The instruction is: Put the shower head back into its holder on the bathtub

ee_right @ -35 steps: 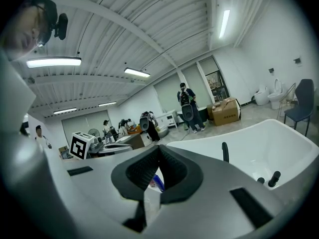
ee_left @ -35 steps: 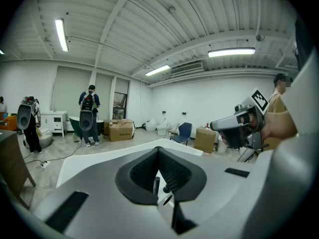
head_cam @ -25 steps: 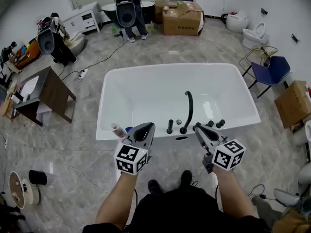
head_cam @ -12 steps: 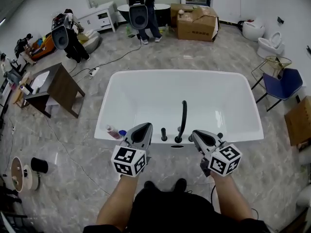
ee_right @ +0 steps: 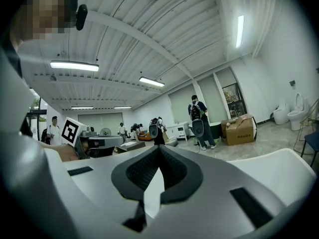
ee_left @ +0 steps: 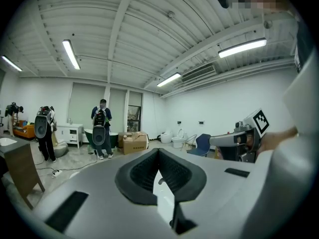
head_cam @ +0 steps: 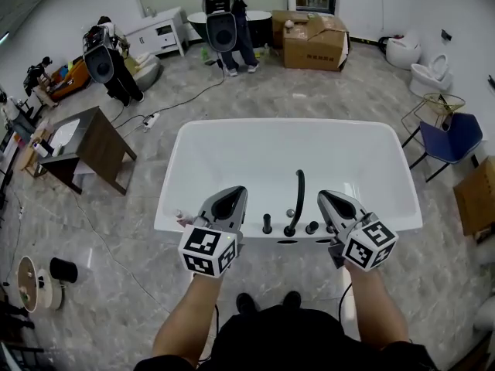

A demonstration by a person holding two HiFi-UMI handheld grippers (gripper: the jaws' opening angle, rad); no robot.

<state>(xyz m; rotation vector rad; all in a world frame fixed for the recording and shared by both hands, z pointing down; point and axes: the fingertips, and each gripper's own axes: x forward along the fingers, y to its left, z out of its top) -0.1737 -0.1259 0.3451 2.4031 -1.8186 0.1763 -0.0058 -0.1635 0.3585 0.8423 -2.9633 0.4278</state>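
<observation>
Head view: grey, tapered left hand-held gripper (head_cam: 231, 198) and right hand-held gripper (head_cam: 331, 200), jaws pressed together and empty, flank a slender curved black fixture (head_cam: 299, 192) on the glossy white bathtub (head_cam: 286, 123) rim.

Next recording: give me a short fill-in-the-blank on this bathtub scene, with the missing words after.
1. The bathtub is ____ in colour.
2. The black tap stands on the rim of the tub that is ____ to the person.
3. The left gripper and the right gripper are both shut and hold ____.
4. The chair to the right of the tub is ____.
Missing words: white; nearest; nothing; blue.
</observation>
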